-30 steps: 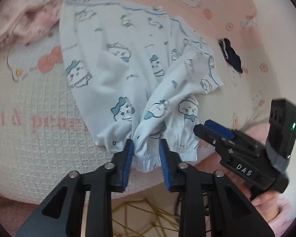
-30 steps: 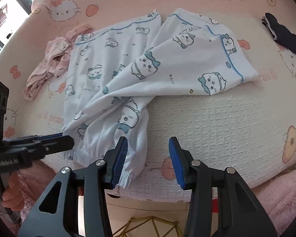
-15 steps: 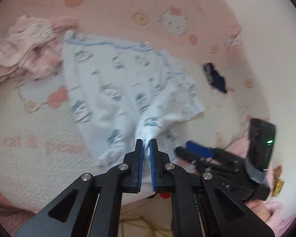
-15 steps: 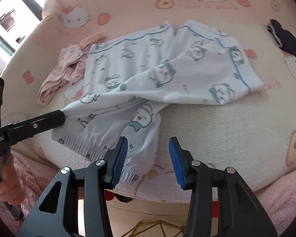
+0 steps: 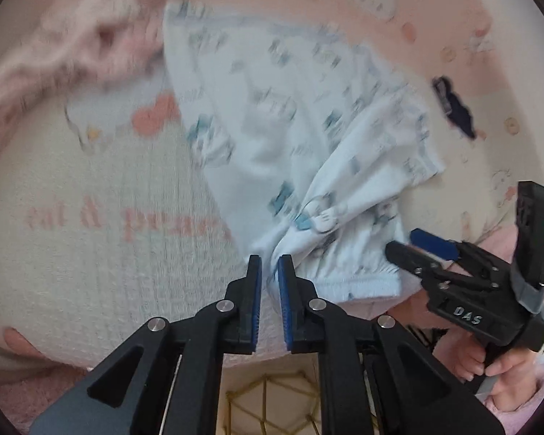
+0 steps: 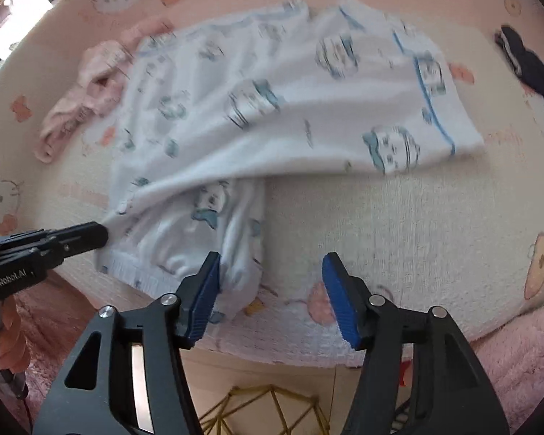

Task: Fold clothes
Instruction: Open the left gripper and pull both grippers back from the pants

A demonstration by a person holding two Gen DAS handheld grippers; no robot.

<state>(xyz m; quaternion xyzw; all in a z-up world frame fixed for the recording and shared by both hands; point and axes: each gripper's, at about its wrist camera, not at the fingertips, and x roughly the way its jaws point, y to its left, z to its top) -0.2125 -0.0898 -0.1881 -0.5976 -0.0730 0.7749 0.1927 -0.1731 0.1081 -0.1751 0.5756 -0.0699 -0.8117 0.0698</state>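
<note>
Across the pink cartoon-print bed cover (image 6: 399, 224), pale blue printed pyjama trousers (image 6: 272, 108) lie spread out, their waistband toward the far edge and both leg cuffs drawn to the near edge. Largest element: the trousers, one leg crossing over the other. A crumpled pink garment (image 6: 87, 98) lies touching their left side; a small dark navy item (image 6: 533, 69) lies well apart near the right edge. Left gripper (image 5: 270, 272): jaws nearly together, pinching a bunched fold of fabric just above one elastic cuff (image 5: 351, 282), at the near edge; its jaws are easing apart slightly, cloth between them. Right gripper (image 6: 270, 272): jaws opening, standing wide; its left pad touches the second cuff (image 6: 239, 261), the right pad over bare cover, so no cloth is gripped. Each gripper's handle is held by a hand (image 5: 489, 362) below the near edge. The far views are motion-blurred.
</note>
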